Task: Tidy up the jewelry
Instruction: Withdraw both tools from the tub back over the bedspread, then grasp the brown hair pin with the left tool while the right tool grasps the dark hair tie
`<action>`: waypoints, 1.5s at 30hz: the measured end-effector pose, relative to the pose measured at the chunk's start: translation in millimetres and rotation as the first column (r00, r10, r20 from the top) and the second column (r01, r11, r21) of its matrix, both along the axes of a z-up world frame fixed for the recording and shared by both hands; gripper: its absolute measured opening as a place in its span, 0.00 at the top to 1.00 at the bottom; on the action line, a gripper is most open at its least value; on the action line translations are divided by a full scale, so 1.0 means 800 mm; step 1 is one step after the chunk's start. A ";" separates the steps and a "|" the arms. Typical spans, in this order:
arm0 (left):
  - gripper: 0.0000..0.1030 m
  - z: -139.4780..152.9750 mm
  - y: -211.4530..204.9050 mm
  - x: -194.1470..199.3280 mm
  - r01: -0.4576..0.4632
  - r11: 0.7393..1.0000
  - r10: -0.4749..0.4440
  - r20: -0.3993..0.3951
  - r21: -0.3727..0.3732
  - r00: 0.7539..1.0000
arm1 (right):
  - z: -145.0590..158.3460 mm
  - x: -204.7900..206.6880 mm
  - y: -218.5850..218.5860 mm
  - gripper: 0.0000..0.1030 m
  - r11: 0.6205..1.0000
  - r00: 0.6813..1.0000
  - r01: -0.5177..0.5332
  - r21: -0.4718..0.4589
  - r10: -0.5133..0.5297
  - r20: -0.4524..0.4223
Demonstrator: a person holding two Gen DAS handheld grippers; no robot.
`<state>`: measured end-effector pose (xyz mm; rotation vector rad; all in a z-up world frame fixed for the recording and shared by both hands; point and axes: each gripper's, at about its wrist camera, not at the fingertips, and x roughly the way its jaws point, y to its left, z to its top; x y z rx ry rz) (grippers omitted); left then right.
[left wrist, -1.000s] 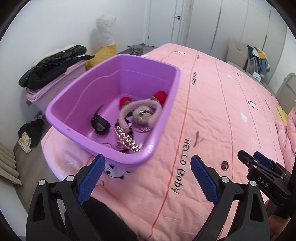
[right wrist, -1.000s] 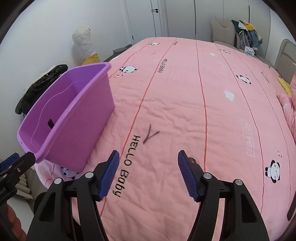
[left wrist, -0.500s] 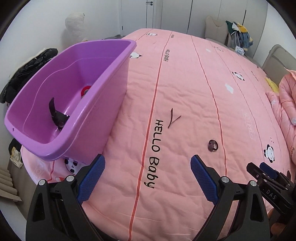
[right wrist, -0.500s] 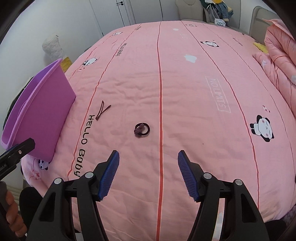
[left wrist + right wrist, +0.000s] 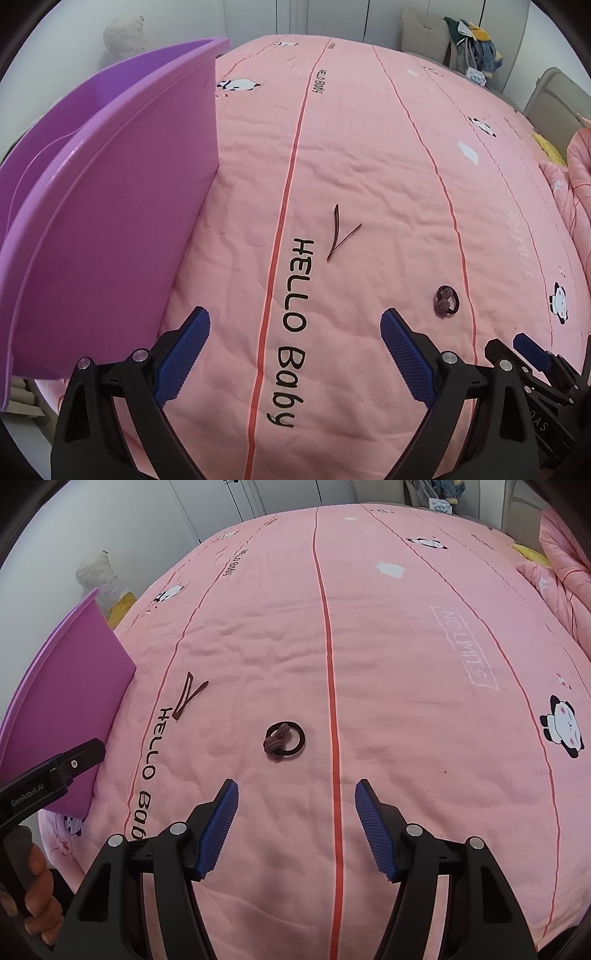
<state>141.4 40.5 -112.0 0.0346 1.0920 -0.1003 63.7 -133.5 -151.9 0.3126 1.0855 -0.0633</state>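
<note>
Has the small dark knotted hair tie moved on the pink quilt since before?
No. The hair tie lies left of the red stripe, as before.

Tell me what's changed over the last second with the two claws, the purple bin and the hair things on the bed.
Both claws, left claw and right claw, swung away from the purple bin and dropped toward the bedspread. Both stayed open and empty. The hair clip and hair tie haven't moved.

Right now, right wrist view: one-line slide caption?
Open right gripper above knotted hair tie on pink bedspread; hair clip and purple tub left.
</note>
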 end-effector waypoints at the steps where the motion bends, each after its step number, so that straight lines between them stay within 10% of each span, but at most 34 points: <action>1: 0.11 -0.007 -0.002 0.007 0.000 1.000 0.000 -0.006 0.004 1.000 | -0.004 0.005 0.001 0.39 1.000 1.000 -0.003 -0.002 0.003 -0.002; 45: 0.10 -0.134 -0.068 0.139 0.024 0.998 -0.022 -0.040 0.050 0.999 | -0.092 0.088 0.018 0.39 0.983 0.997 -0.076 -0.168 0.071 -0.032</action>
